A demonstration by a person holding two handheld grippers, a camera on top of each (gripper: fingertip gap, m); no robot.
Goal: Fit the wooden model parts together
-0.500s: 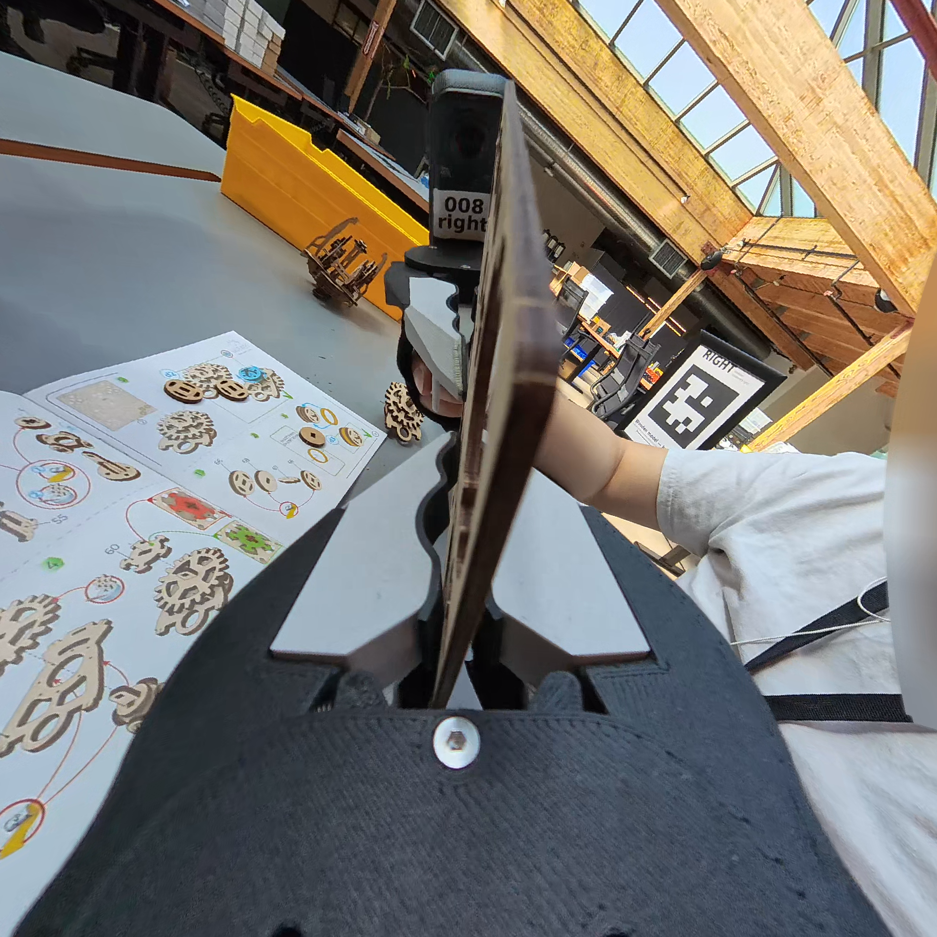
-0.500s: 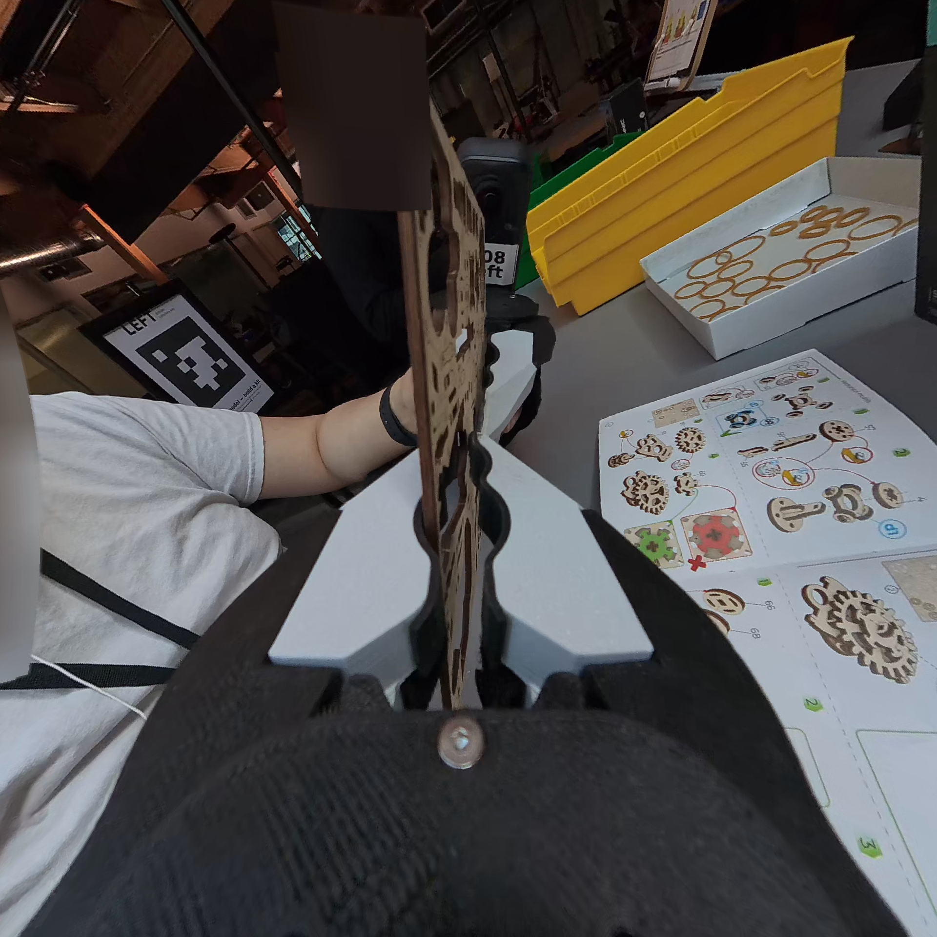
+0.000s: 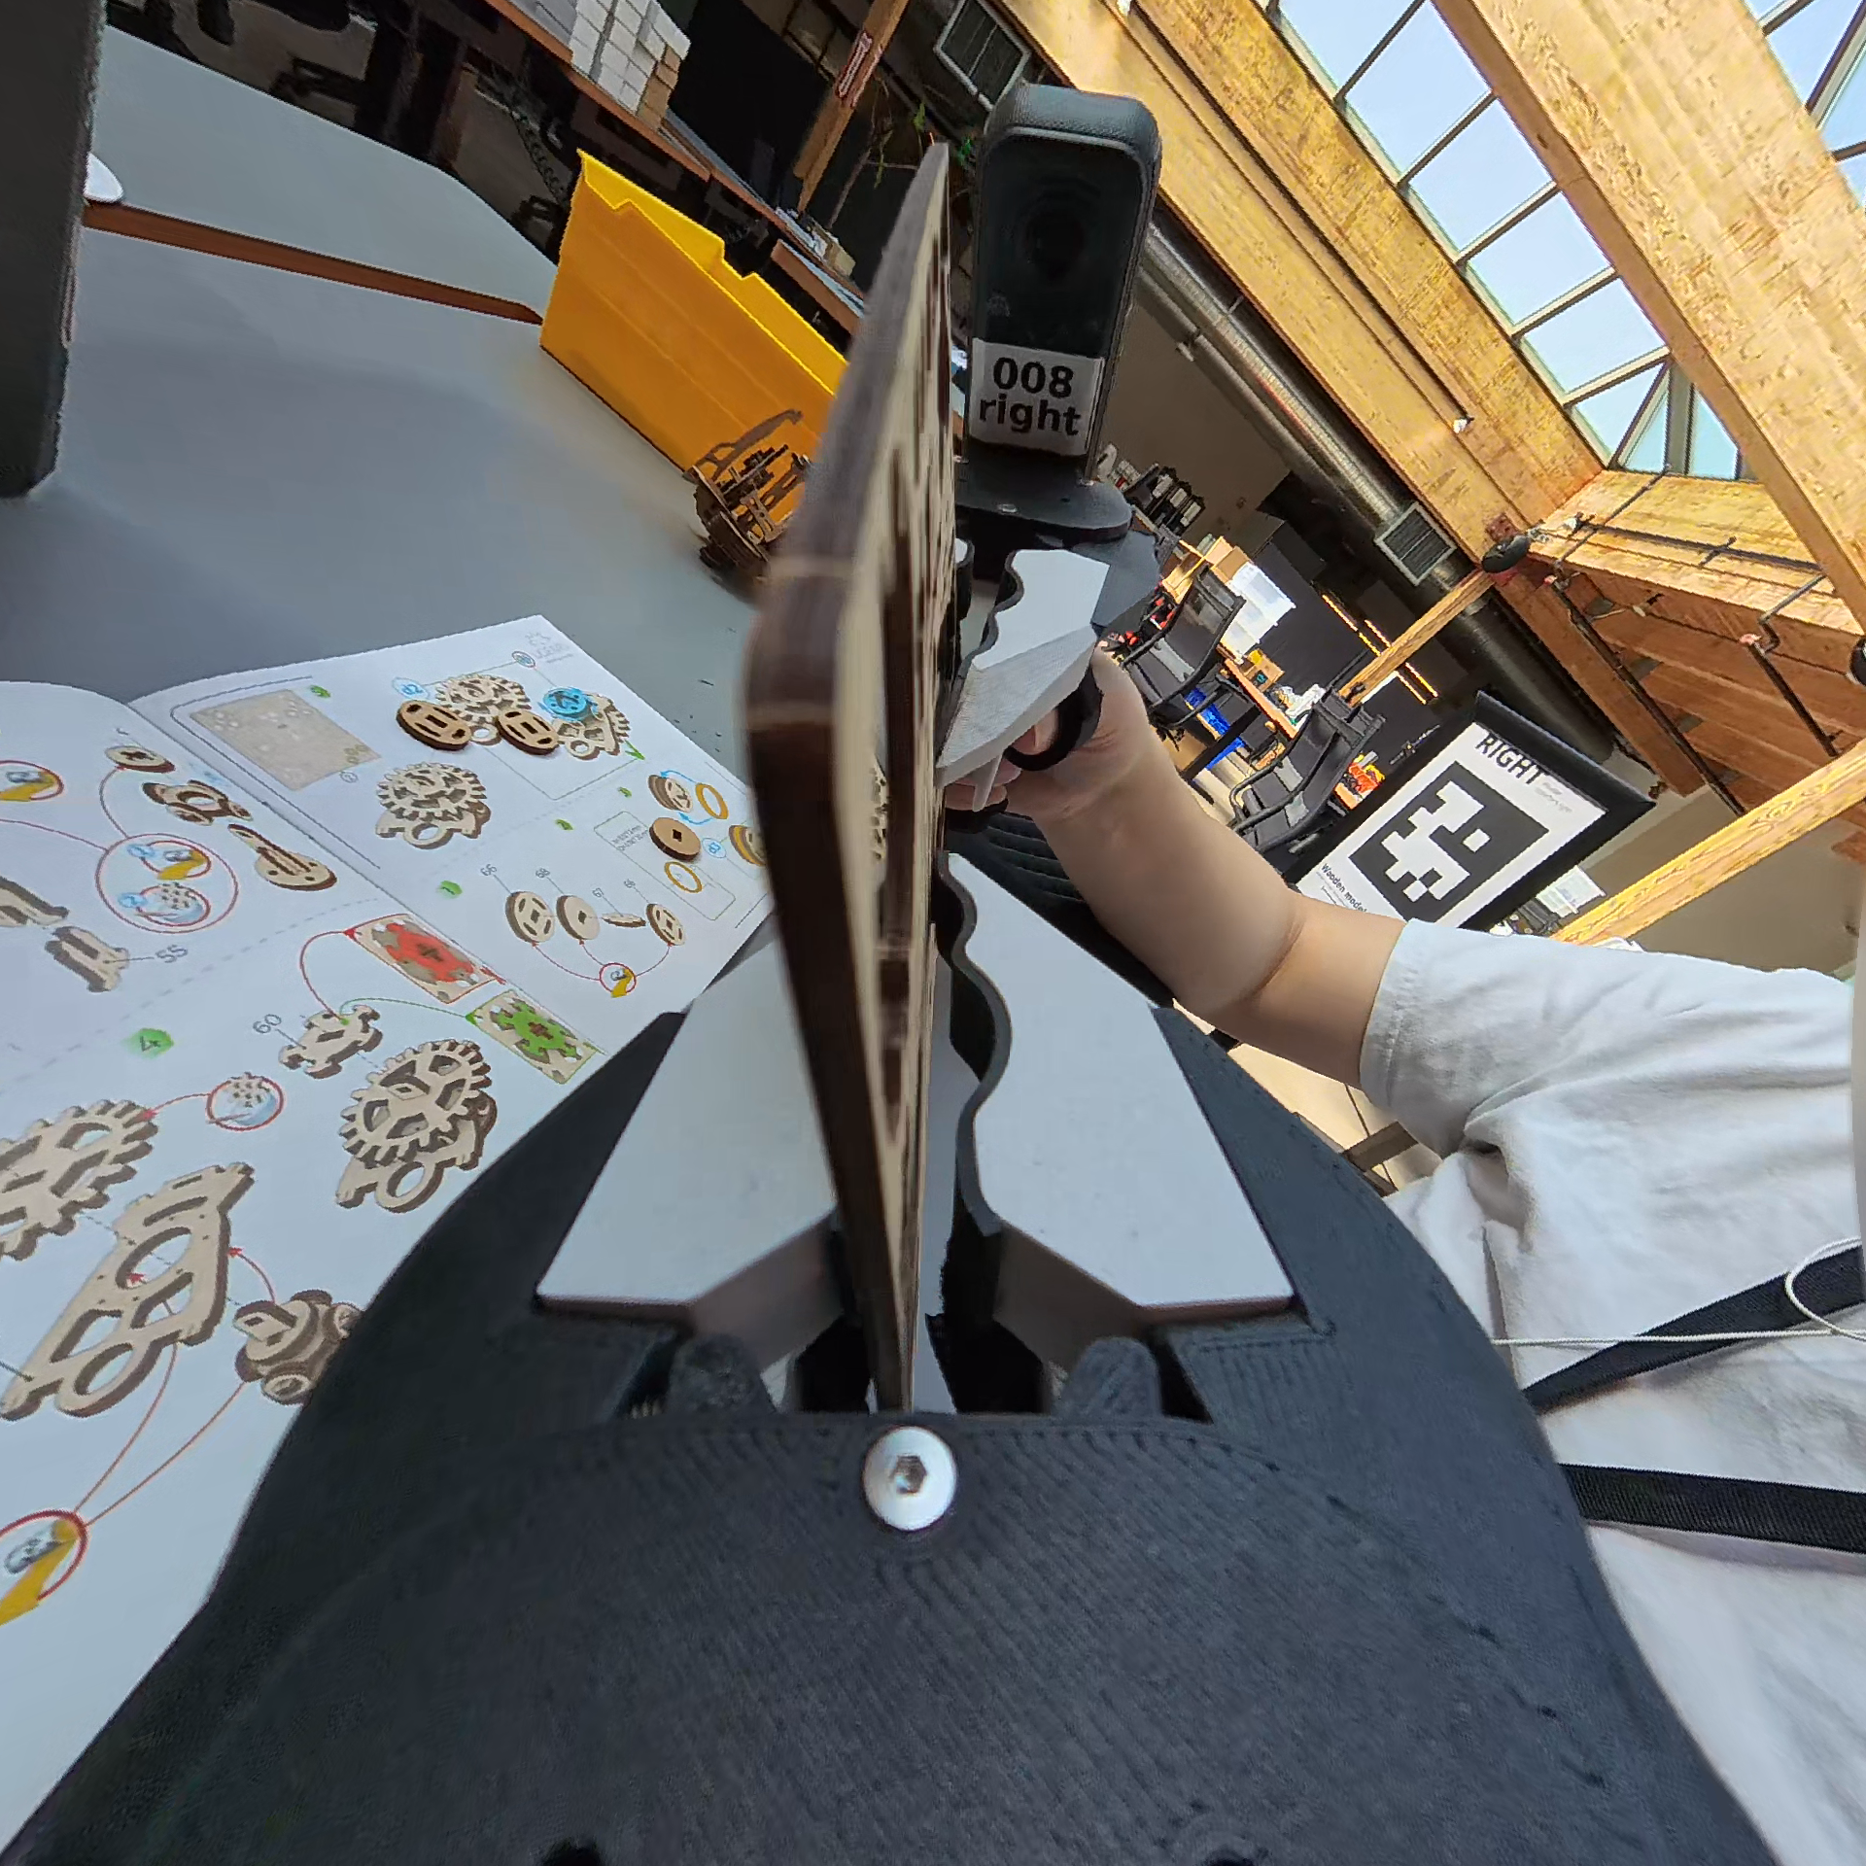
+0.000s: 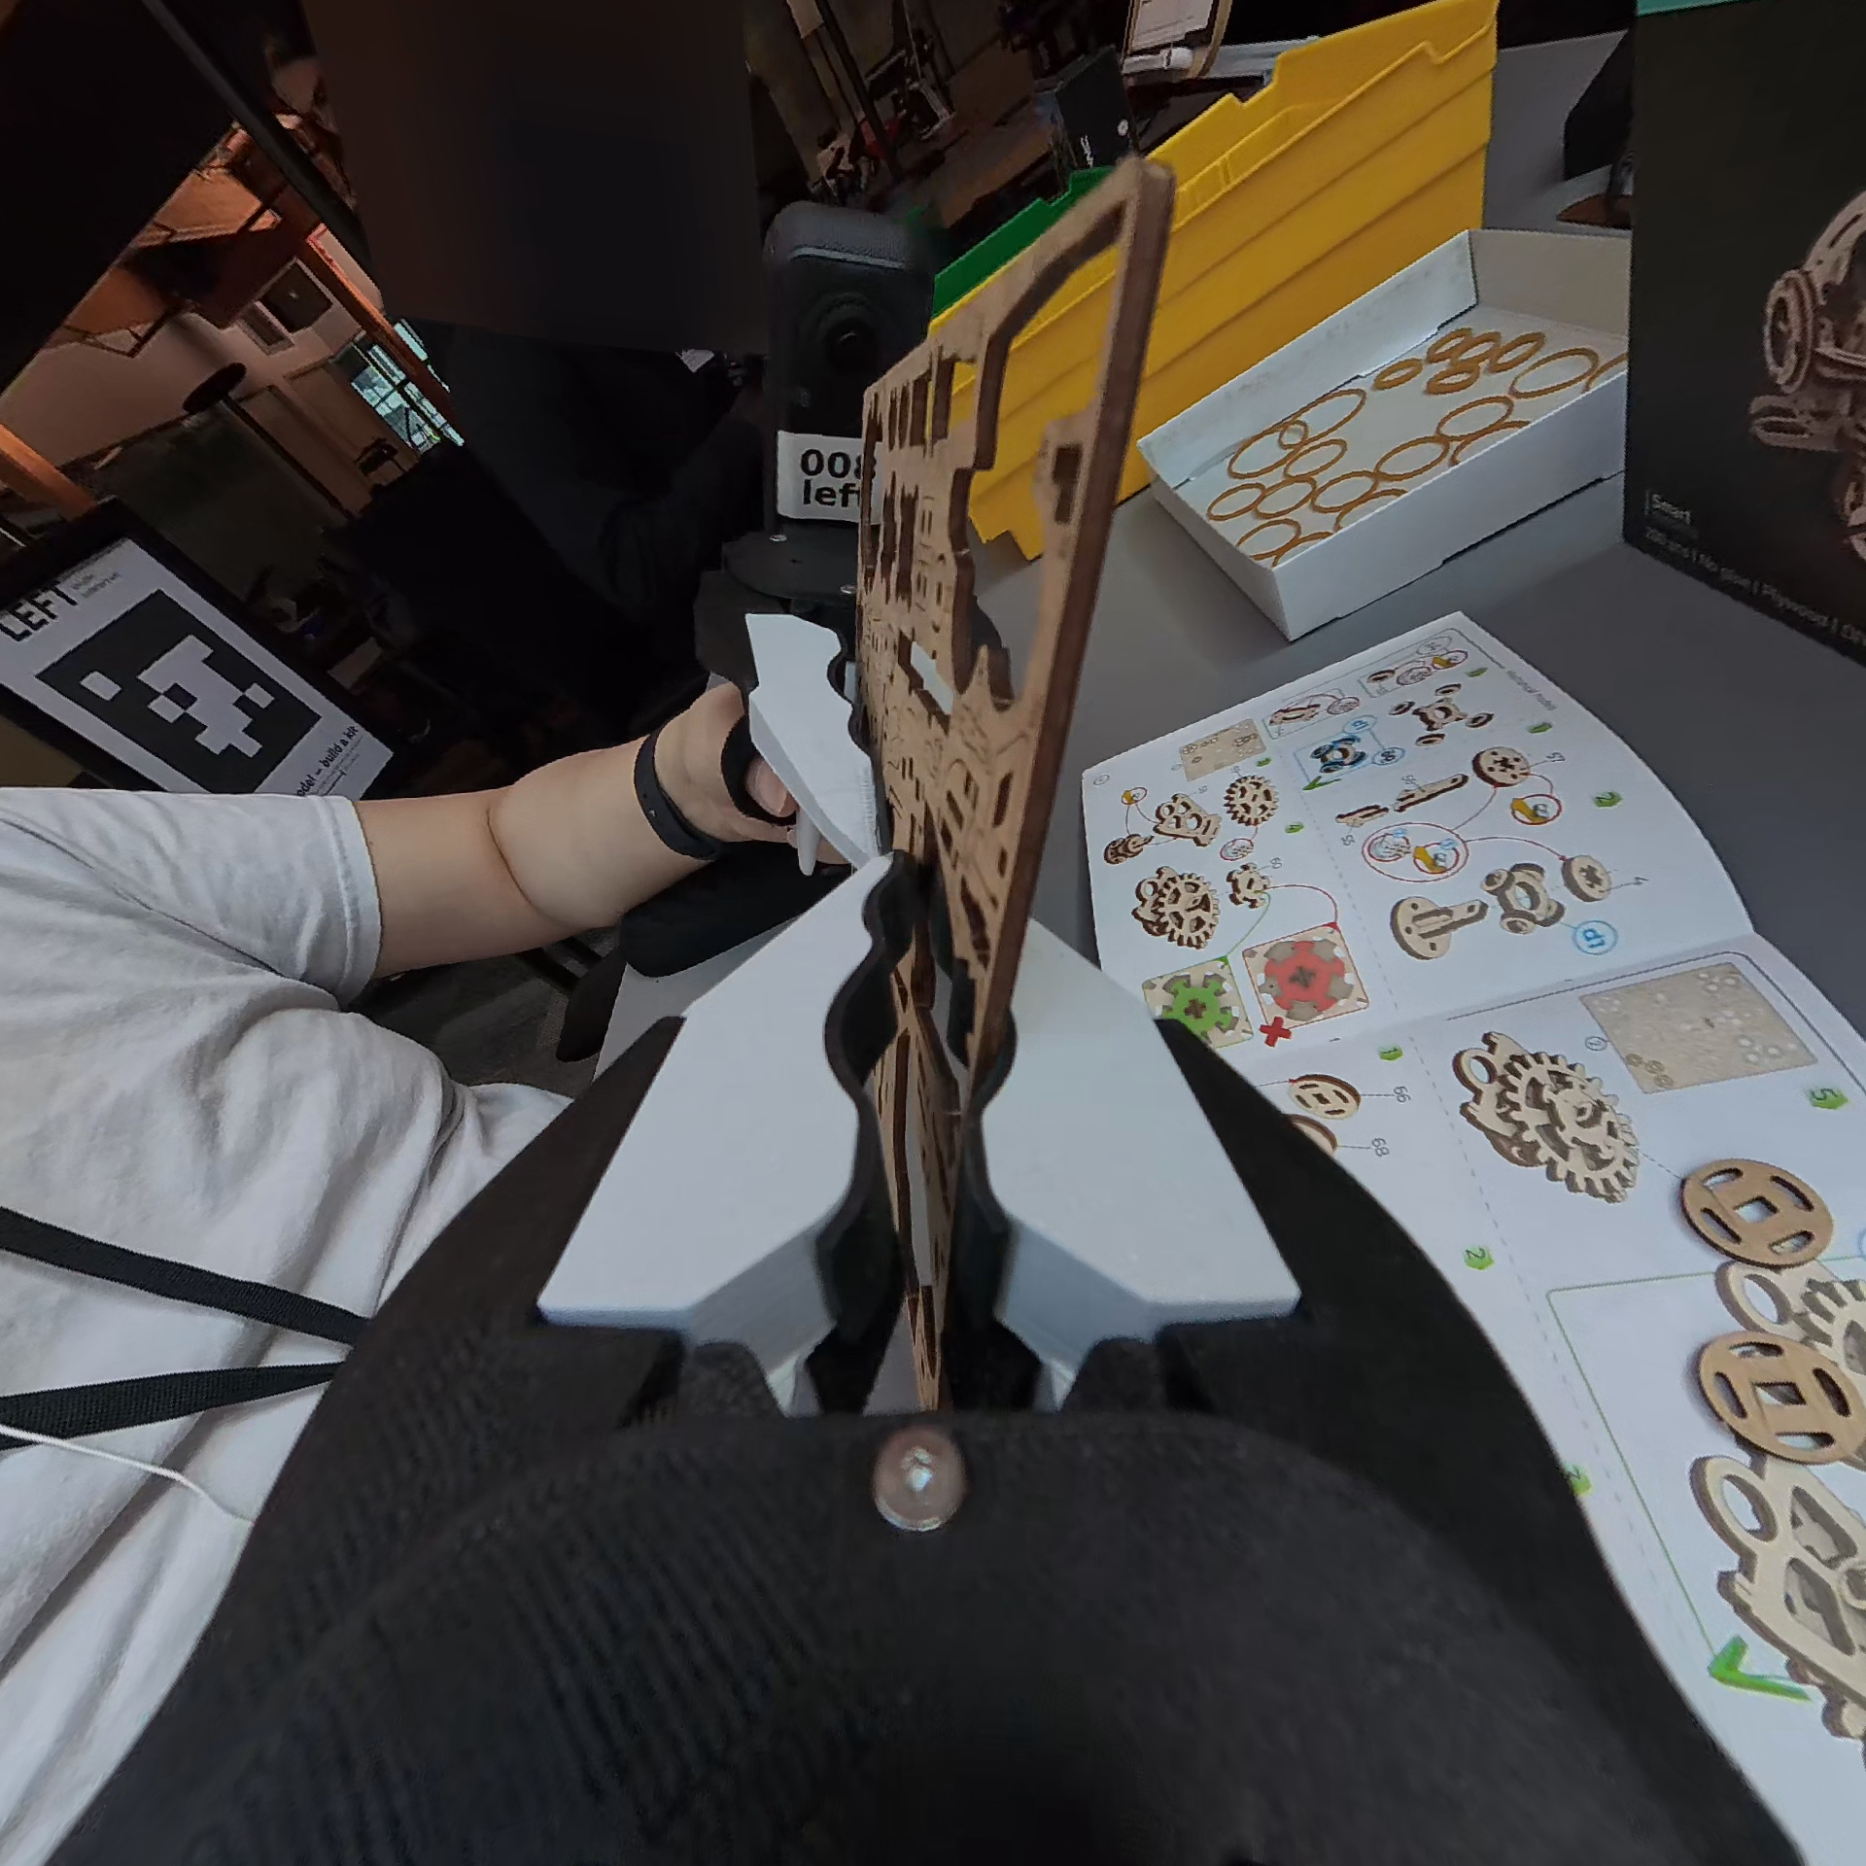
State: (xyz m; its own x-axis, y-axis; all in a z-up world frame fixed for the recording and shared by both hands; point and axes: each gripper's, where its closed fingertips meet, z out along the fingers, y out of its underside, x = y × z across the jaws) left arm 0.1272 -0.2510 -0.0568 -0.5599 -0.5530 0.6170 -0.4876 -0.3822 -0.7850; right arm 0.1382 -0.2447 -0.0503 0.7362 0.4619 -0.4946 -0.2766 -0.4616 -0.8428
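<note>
Gripping a laser-cut plywood sheet edge-on at frame centre, left gripper with grey fingers pressed onto both faces of the board. Pinching the same sheet from the opposite end, right gripper, jaws closed to the panel's thickness, the board held upright above the table between the two tools.

Thin, flat and pale on its face, dark brown along the scorched cut edges, pierced by many empty slots and outlines. Matte grey wedge fingers with wavy black inner pads; ribbed black housings filling the lower frames.

Seen only from the left wrist: skylights and timber beams at upper right, a small assembled wooden model beside a yellow bin at upper centre, loose wooden discs lying on the open instruction booklet at left.

Seen only from the right wrist: a white tray of thin wooden rings at upper right, a dark product box at the right edge, round wooden gears on the booklet at lower right, and the sheet's cut-out face rather than its edge.
</note>
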